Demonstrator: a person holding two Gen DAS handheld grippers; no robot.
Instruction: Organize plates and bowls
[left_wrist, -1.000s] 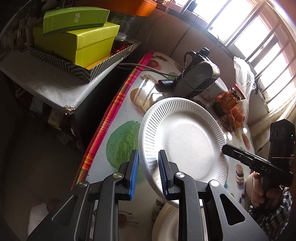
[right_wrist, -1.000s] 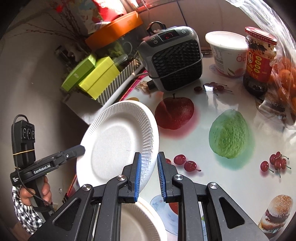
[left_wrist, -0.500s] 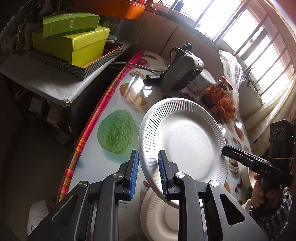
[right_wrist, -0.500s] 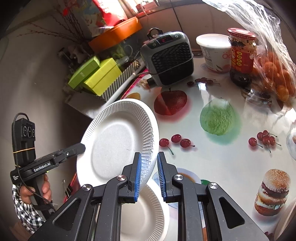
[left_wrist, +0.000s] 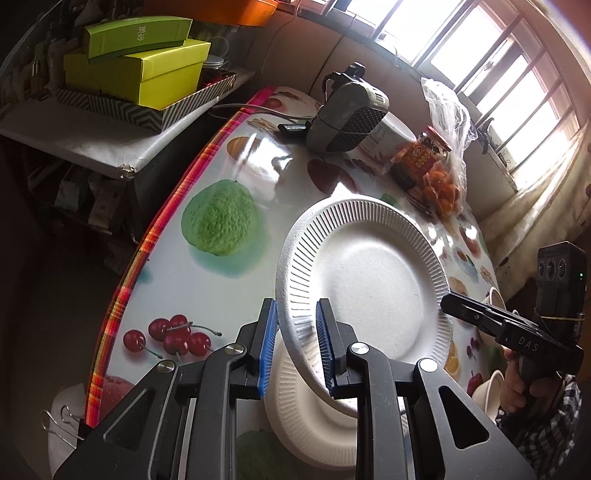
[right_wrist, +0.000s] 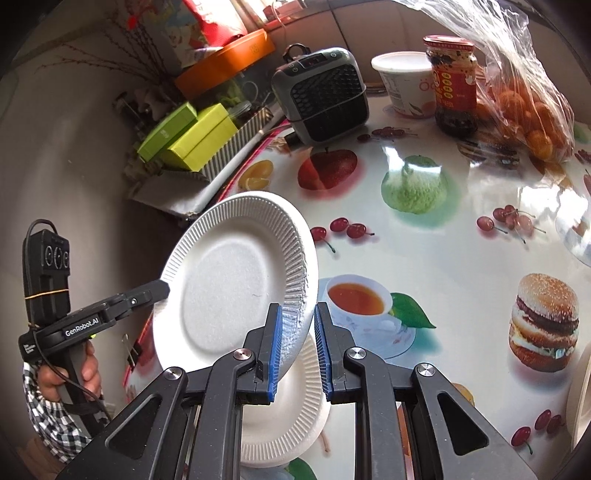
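Here both hand-held grippers — left (left_wrist: 295, 343) and right (right_wrist: 298, 350) — pinch opposite rims of one tilted plate (left_wrist: 365, 280), directly above another plate (left_wrist: 306, 413) on the desk (left_wrist: 221, 288).

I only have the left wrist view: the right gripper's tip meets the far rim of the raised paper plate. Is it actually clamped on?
Observer: Yes. In the right wrist view the right gripper has its blue pads on either side of the paper plate rim, shut on it.
Reviewer: My own gripper's handle is out of my frame. What is holding it?
Observer: A hand in a checked sleeve grasps the left gripper by its handle, off the table's edge.
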